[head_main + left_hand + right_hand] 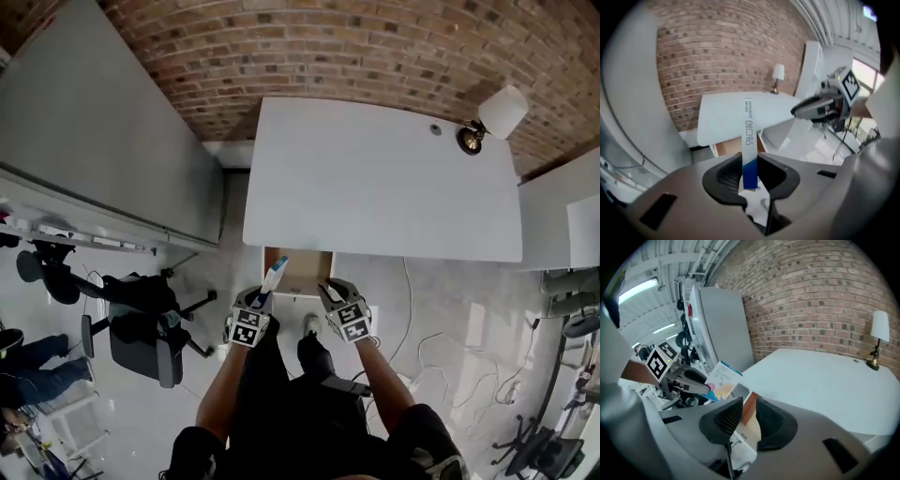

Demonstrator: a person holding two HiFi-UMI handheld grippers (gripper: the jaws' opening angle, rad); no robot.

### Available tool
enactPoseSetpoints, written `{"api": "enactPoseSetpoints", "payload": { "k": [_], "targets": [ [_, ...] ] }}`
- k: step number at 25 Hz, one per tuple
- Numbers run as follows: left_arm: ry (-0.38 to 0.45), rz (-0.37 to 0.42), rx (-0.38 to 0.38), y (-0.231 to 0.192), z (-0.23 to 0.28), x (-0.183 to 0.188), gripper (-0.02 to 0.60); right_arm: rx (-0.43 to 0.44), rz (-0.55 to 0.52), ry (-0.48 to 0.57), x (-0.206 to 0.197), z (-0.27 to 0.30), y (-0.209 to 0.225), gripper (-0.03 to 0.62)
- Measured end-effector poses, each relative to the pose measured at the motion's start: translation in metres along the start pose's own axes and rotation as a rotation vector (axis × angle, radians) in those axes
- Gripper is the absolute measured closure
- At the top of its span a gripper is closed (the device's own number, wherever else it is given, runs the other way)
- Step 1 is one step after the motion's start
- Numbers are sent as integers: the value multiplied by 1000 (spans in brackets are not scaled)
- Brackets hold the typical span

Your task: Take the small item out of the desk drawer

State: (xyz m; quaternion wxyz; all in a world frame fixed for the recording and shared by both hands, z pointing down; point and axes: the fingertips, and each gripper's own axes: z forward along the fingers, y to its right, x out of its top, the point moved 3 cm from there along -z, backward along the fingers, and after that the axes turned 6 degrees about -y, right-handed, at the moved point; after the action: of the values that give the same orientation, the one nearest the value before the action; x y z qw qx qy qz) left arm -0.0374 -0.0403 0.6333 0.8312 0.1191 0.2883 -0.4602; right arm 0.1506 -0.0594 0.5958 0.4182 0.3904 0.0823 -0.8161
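Near one open drawer (305, 272), left gripper (749, 176) clamps one small box (748, 136); right gripper (749, 417) gapes empty.

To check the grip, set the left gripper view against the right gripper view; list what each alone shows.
Left gripper view only: the packet edge-on, clamped in the left gripper. Right gripper view only: the packet's printed face, and the right gripper from behind, jaws apart with nothing between. Both: white desk, open drawer, lamp, brick wall, and the opposite gripper.
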Motion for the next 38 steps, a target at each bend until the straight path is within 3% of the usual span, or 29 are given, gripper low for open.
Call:
{"api": "enactPoseSetpoints", "payload": {
  "k": [4,11,18,26,38],
  "targets": [
    [260,-157,-10,-2,-72,57,489,-65,82,163,45,-40,-4,499],
    [495,-136,19,8,-170,114,489,-200,113,353,113,-107,-23,534],
    [703,-166,-66,17,-257,150,489,-226,58,520,172,-166,-86,534],
    [742,-169,-125,26,-296,135,489,-235,49,558,171,-182,-148,537],
    [706,-162,-174,31,-290,117,489,-259,53,572,174,-180,-162,557]
  ]
}}
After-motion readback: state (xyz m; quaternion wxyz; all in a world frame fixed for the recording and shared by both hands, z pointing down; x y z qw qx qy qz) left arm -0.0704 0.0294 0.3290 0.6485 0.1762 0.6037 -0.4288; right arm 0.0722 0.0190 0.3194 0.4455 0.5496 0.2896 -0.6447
